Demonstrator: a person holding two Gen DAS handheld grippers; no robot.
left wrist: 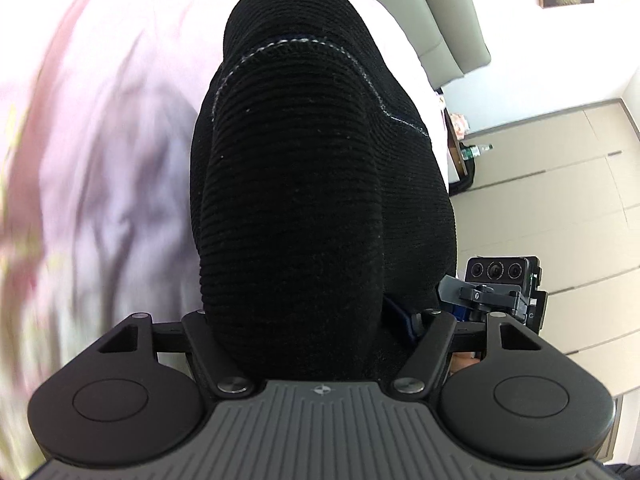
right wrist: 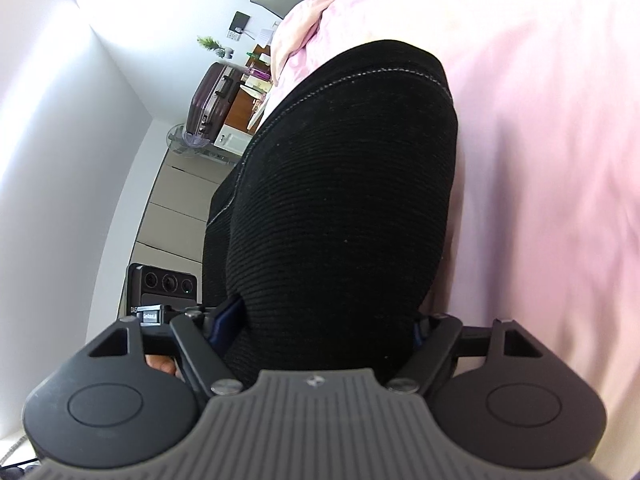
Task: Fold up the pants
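Note:
The black ribbed knit pants (left wrist: 312, 168) fill the middle of the left wrist view, bunched into a thick roll with a pale stitched seam (left wrist: 280, 46) across it. My left gripper (left wrist: 316, 316) is shut on this roll; the cloth hides its fingertips and only a blue pad (left wrist: 402, 318) peeks out. In the right wrist view the same pants (right wrist: 340, 184) bulge up out of my right gripper (right wrist: 324, 320), which is shut on a thick wad with blue pads (right wrist: 228, 316) showing at the side. Both grippers hold the same edge, close side by side.
The pink bedsheet (left wrist: 120, 120) (right wrist: 552, 160) lies under and beyond the pants. A grey padded headboard (left wrist: 452, 20), a tiled floor (left wrist: 560, 200), a dark suitcase (right wrist: 210, 104) and a bedside table (right wrist: 244, 108) stand around the bed. Each view shows the other gripper's camera block (left wrist: 502, 276) (right wrist: 166, 284).

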